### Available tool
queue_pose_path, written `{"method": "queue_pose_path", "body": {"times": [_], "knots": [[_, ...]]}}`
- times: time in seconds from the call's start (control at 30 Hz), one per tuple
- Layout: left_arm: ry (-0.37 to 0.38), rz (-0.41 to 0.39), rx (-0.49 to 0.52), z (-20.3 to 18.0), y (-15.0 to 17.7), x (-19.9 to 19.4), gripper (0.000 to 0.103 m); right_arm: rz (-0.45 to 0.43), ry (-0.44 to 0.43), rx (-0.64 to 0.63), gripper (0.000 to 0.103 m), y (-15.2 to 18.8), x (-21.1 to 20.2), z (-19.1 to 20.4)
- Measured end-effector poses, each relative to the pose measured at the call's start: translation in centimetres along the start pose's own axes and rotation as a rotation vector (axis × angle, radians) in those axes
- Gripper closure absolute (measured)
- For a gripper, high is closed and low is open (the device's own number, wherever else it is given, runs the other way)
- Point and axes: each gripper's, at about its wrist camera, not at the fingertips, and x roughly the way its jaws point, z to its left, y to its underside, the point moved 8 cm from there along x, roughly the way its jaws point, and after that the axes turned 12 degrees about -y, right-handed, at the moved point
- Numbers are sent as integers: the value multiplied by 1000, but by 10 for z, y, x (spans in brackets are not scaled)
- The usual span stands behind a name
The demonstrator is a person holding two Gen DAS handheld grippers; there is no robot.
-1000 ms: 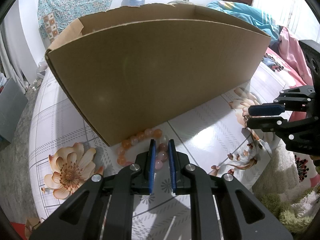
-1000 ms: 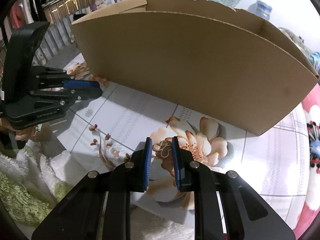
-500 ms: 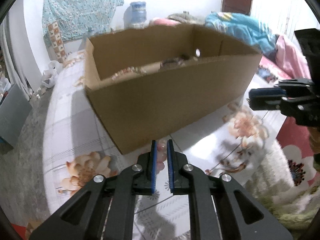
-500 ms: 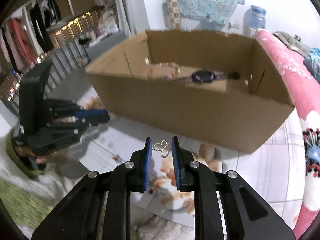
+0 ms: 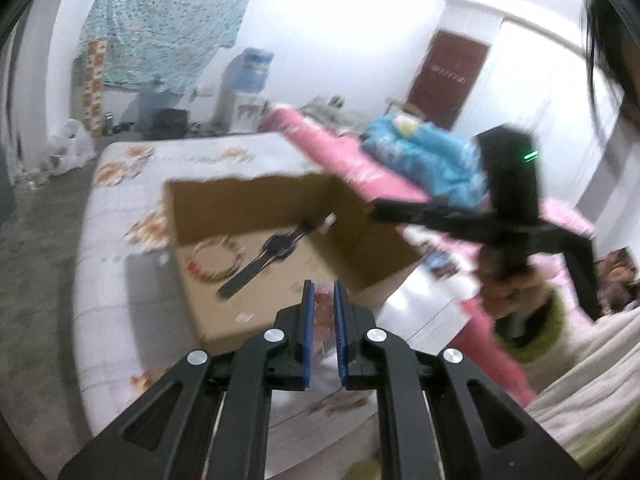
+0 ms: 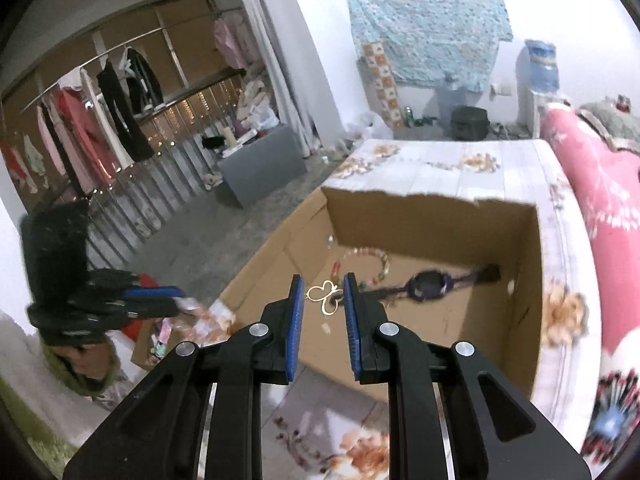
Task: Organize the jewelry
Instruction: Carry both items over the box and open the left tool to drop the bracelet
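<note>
An open cardboard box (image 5: 256,196) (image 6: 532,280) stands on the flowered table. Inside lie a bead bracelet (image 5: 214,259) (image 6: 378,264) and a dark watch (image 5: 276,248) (image 6: 430,285). My left gripper (image 5: 323,300) is shut on a pink-orange bead bracelet (image 5: 322,312) and holds it high above the box's near wall. My right gripper (image 6: 323,294) is shut on a gold butterfly pendant (image 6: 326,298) and holds it above the box's near edge. Each gripper shows in the other's view: the right (image 5: 400,212), the left (image 6: 160,300).
The table (image 5: 120,280) carries a white cloth with orange flowers. A pink quilt (image 6: 592,208) lies at the right. A clothes rail (image 6: 80,120) and a grey box (image 6: 260,168) stand on the floor at the left.
Both grippers have risen from the table with their jewelry. They now look down into the open box, whose inside shows.
</note>
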Motion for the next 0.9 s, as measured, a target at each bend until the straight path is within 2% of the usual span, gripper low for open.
{"method": "queue_pose_path", "body": {"times": [0.1, 0.17, 0.27, 0.47, 0.7, 0.9], "knots": [[11, -16, 5, -7, -20, 9, 94, 20, -2, 11, 85, -9, 6, -14], [20, 12, -5, -8, -28, 28, 94, 33, -3, 26, 85, -12, 10, -22], [4, 99, -28, -6, -28, 68, 94, 43, -7, 42, 85, -13, 13, -31], [-46, 291, -66, 9, -9, 144, 94, 59, -24, 106, 85, -13, 17, -59], [-87, 476, -84, 21, 24, 188, 94, 89, -43, 140, 85, -9, 22, -78], [-66, 471, -107, 23, 26, 185, 93, 151, -62, 178, 85, -2, 32, -87]]}}
